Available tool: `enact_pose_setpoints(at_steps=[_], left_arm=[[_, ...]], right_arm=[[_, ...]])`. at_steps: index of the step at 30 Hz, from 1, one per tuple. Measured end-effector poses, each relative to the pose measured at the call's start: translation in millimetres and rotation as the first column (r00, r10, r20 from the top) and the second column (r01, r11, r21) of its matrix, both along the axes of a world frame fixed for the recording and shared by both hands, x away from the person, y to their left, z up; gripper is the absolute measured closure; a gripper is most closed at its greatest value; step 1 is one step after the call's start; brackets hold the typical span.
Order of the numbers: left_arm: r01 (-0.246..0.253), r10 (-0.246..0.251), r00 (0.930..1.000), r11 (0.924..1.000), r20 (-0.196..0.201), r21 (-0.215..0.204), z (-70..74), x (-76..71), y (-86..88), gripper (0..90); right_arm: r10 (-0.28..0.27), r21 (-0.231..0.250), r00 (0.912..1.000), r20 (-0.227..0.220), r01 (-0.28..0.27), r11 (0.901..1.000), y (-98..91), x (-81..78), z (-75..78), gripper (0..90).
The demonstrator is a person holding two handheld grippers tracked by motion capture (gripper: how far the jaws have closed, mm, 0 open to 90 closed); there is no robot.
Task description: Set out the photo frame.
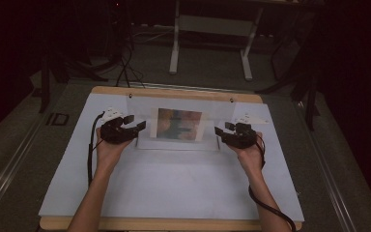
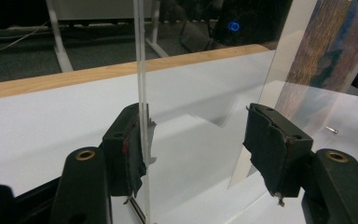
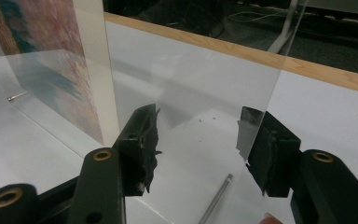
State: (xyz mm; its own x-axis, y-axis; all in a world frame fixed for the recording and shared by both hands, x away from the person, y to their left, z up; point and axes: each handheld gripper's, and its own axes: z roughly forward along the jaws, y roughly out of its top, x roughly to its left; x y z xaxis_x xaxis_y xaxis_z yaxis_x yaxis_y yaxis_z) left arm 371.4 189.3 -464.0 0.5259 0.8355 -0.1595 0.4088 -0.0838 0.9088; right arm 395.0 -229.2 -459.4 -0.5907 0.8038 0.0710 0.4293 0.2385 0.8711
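A clear acrylic picture stand [image 1: 212, 110] stands upright at the back middle of the white table [image 1: 174, 188], with a colourful print [image 1: 178, 124] in it. My left gripper [image 1: 135, 123] is at the stand's left end, open. In the left gripper view, a clear pane's edge [image 2: 141, 70] rises against the left pad, between the jaws of the left gripper [image 2: 196, 135], and the print [image 2: 326, 51] is at the right. My right gripper [image 1: 223, 128] is open at the stand's right end. In the right gripper view, the right gripper [image 3: 198, 135] straddles a pane's edge [image 3: 275, 79] by its right jaw.
A thin metal pin [image 3: 216, 198] lies on the table between the right gripper's jaws. A small screw [image 2: 332, 129] lies near the stand's base. The table's wooden rim [image 1: 174, 92] runs behind the stand. White desk legs [image 1: 175, 43] and cables stand on the floor beyond.
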Motion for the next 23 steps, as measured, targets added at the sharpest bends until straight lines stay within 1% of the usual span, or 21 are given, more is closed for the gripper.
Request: enact_pose_setpoints(at_steps=[3, 4, 6, 7, 9, 12, 15, 18, 20, 23], left_arm=[[-0.001, 0.001, 1.0, 0.9999, -0.001, -0.011, -0.4, 0.5, 0.7, 40.1], [-0.001, 0.001, 1.0, 0.9999, -0.003, -0.016, -0.6, 0.8, 0.7, 38.8], [-0.009, 0.009, 1.0, 1.0, 0.0, -0.005, -1.1, -0.1, 0.7, 36.2], [-0.013, 0.013, 0.9999, 0.9999, 0.005, 0.0, -1.3, -1.2, 1.7, 35.8], [-0.019, 0.019, 0.9998, 0.9998, 0.01, -0.007, -1.4, -3.1, 5.0, 35.4], [-0.029, 0.029, 0.9995, 0.9995, 0.01, -0.014, 0.6, -6.2, 12.4, 35.4], [-0.033, 0.033, 0.9993, 0.9993, 0.014, -0.015, 2.7, -11.3, 18.4, 35.6], [-0.045, 0.045, 0.9989, 0.999, 0.01, -0.001, 3.5, -16.6, 23.7, 35.7], [-0.055, 0.055, 0.9985, 0.9985, 0.008, -0.002, 2.6, -20.8, 28.3, 35.8], [-0.075, 0.075, 0.9972, 0.9971, -0.008, 0.017, -2.3, -27.3, 36.5, 36.2]], right_arm=[[0.001, -0.001, 1.0, -0.003, -0.001, 1.0, -0.1, -0.1, 0.4, 46.7], [0.001, -0.002, 1.0, -0.002, -0.001, 1.0, 0.0, -0.4, 0.5, 46.5], [-0.004, -0.007, 0.9999, -0.011, 0.004, 1.0, 0.0, -0.6, 0.6, 45.8], [-0.006, -0.012, 0.9998, -0.017, 0.006, 0.9999, -0.4, -0.8, 0.7, 45.4], [-0.008, -0.017, 0.9993, -0.038, 0.007, 0.9998, -1.5, -1.8, 0.8, 44.9], [0.001, -0.029, 0.9991, -0.043, -0.002, 0.9996, -4.2, -5.4, 2.3, 44.5], [0.005, -0.03, 0.9991, -0.041, -0.006, 0.9995, -9.9, -9.4, 5.4, 44.3], [0.003, -0.025, 0.999, -0.044, -0.004, 0.9997, -17.4, -12.8, 8.1, 44.0], [0.007, -0.028, 0.999, -0.044, -0.008, 0.9996, -22.8, -14.6, 9.2, 43.9], [0.015, -0.031, 0.9986, -0.05, -0.016, 0.9994, -33.6, -16.0, 9.4, 43.3]])
